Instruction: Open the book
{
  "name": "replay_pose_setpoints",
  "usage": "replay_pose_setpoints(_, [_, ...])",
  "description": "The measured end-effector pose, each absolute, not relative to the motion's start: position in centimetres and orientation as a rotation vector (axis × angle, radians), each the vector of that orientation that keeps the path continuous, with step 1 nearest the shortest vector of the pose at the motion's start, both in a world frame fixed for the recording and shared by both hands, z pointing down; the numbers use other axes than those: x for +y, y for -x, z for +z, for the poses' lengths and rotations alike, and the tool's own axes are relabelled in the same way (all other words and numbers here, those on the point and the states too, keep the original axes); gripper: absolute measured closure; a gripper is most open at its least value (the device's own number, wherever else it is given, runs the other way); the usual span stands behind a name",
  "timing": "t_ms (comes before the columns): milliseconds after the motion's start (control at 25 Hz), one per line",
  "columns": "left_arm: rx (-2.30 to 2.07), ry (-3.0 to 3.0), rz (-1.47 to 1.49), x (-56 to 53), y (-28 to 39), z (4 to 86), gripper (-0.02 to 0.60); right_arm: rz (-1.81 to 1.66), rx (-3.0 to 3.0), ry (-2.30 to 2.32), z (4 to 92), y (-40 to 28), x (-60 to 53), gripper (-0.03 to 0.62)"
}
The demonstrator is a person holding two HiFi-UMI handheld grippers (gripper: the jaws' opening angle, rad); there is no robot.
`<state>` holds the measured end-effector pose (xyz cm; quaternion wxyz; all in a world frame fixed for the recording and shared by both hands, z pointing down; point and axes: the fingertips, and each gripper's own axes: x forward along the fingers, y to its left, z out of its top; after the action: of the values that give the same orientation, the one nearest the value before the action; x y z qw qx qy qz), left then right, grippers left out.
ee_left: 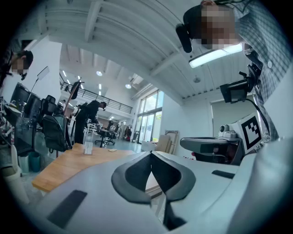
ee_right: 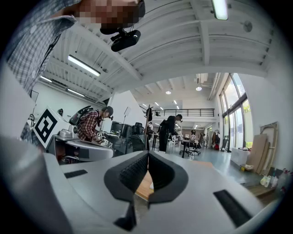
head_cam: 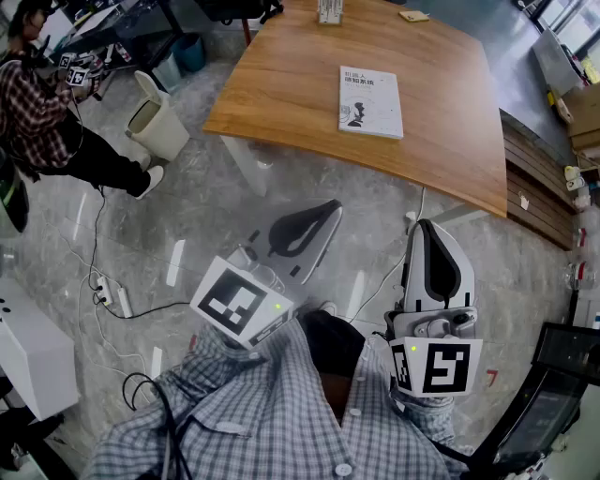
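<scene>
A closed white book (head_cam: 370, 101) with a dark cover figure lies flat on the wooden table (head_cam: 281, 84), near its middle. Both grippers are held close to the person's chest, well short of the table and over the floor. My left gripper (head_cam: 330, 208) points toward the table, jaws shut with nothing between them; its own view shows the tips (ee_left: 152, 153) meeting. My right gripper (head_cam: 425, 226) sits to the right, also shut and empty, tips (ee_right: 148, 154) touching. The table edge (ee_right: 145, 186) shows between the right jaws.
A white bin (head_cam: 157, 120) stands on the marble floor left of the table. A person in a plaid shirt (head_cam: 37, 112) sits at far left. A power strip and cables (head_cam: 117, 298) lie on the floor. A small box (head_cam: 413, 16) and a clear stand (head_cam: 329, 11) sit at the table's far edge.
</scene>
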<state>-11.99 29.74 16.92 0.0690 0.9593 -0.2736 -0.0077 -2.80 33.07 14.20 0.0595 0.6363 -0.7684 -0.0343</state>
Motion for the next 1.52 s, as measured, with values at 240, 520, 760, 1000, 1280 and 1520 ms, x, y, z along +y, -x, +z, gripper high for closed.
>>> replay_pose_setpoints(240, [-0.823,-2.885,-0.015,29.5,12.1,17.0,0.572,-0.093,-2.325,-1.937,14.3,2.8,32.9,0.574])
replay_pose_setpoints(520, [-0.809,-2.883,-0.017,29.4,12.0,17.3,0.572,-0.082,-2.318,-1.936,14.7,2.8,32.7,0.574])
replay_pose_setpoints(760, [-0.806,-2.877,-0.028,29.3,12.5,17.3,0.572,-0.076,-2.310,-1.955,14.4,3.0,32.7,0.574])
replay_pose_setpoints(1000, [-0.802,-2.883,-0.034,29.0,13.7,17.0,0.572,-0.031,-2.296,-2.001,14.3,3.2,32.5,0.574])
replay_pose_setpoints(1280, [-0.789,-2.887,-0.042,28.5,15.8,17.1,0.573,-0.042,-2.274,-2.024,14.1,4.8,32.1,0.574])
replay_pose_setpoints(1520, [-0.765,-2.903,-0.045,28.6,17.7,17.1,0.573,-0.017,-2.264,-2.052,14.4,6.7,32.4,0.574])
